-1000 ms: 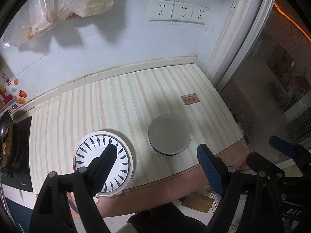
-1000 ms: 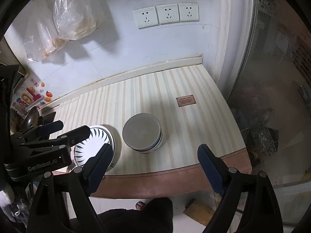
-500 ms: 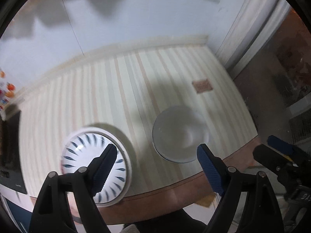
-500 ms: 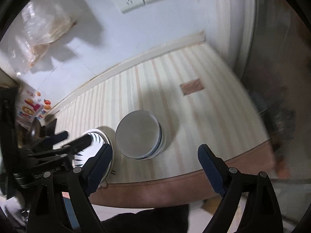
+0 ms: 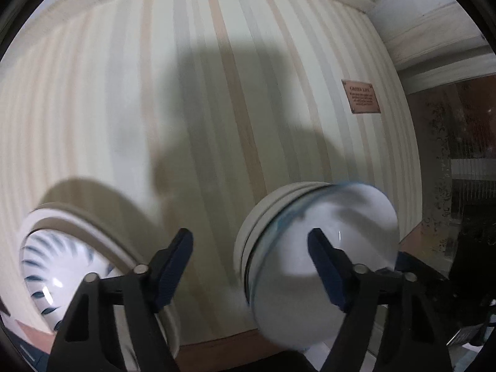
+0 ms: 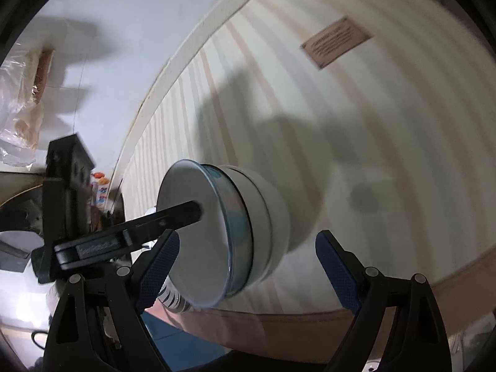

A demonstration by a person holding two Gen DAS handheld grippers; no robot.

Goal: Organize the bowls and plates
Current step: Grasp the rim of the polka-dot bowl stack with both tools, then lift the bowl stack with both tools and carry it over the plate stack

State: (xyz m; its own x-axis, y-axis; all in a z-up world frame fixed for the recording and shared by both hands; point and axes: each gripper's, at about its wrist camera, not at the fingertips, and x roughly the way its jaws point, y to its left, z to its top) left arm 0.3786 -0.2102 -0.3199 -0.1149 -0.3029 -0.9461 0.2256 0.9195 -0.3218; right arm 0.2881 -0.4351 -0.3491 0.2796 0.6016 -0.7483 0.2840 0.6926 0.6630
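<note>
A stack of pale bowls (image 5: 313, 248) (image 6: 235, 235) stands near the front edge of the striped counter (image 5: 217, 93), a blue-rimmed bowl uppermost. A white plate with blue leaf marks (image 5: 55, 272) lies to its left. My left gripper (image 5: 251, 266) is open, low over the counter; its right finger (image 5: 325, 266) is over the top bowl, its left finger over bare counter. In the right wrist view one left finger (image 6: 167, 217) reaches over the bowl's mouth. My right gripper (image 6: 245, 276) is open and empty, just in front of the stack.
A brown label (image 5: 361, 96) is stuck on the counter at the right. The counter's brown front edge (image 6: 310, 325) runs below the stack. Plastic bags (image 6: 21, 105) hang on the white wall at the left. A dark window (image 5: 458, 186) lies right of the counter.
Both grippers have dropped down close to the counter and the bowl stack. The left gripper's right finger has come over the top bowl. Both stay open.
</note>
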